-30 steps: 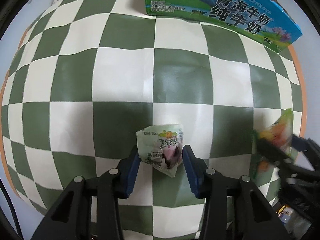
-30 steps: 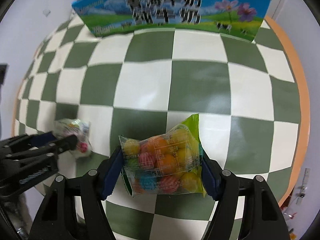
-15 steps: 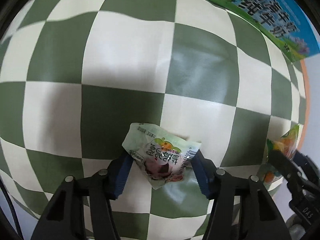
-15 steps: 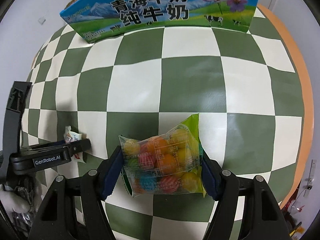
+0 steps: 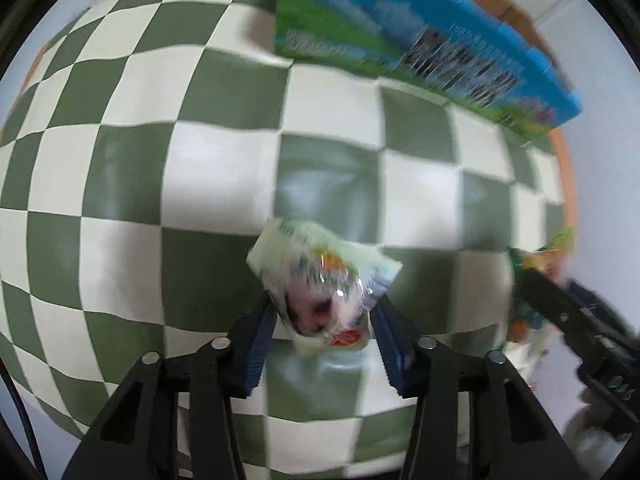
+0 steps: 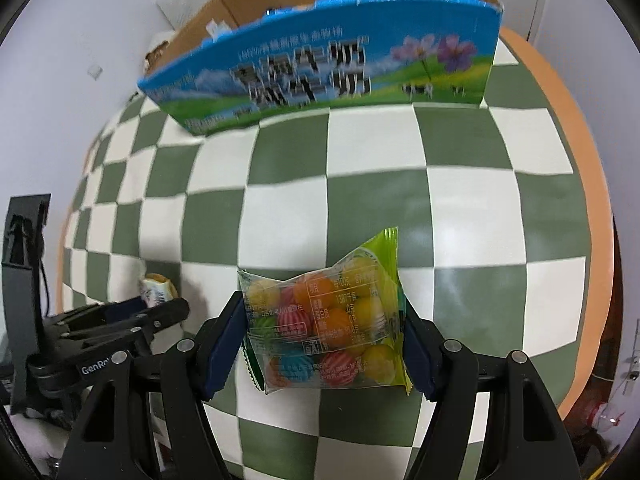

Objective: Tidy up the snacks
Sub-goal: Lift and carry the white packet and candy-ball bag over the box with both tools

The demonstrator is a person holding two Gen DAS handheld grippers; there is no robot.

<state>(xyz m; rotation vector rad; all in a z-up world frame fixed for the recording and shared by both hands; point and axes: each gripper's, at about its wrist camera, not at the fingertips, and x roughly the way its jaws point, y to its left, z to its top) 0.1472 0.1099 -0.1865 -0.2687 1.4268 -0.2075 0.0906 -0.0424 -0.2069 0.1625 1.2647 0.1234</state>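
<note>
A small pale-green snack packet (image 5: 320, 276) sits between the blue pads of my left gripper (image 5: 324, 308), whose jaws are closing on it; the pads press its sides and it hangs above the checkered cloth. My right gripper (image 6: 324, 312) is shut on a clear bag of coloured candy balls (image 6: 324, 320), also held off the cloth. In the right wrist view, the left gripper (image 6: 160, 308) and its packet (image 6: 156, 290) show at the lower left. The right gripper (image 5: 532, 280) appears blurred at the right edge of the left wrist view.
An open blue-and-green milk carton box (image 6: 320, 68) stands at the far side of the green-and-white checkered tablecloth (image 6: 360, 200); its brown inside shows above the front wall. The box (image 5: 420, 48) is blurred in the left wrist view. The orange table edge (image 6: 596, 200) runs along the right.
Both grippers have risen with their snacks and tipped toward the box, which now looms larger. The small packet has shifted and turned between the left pads.
</note>
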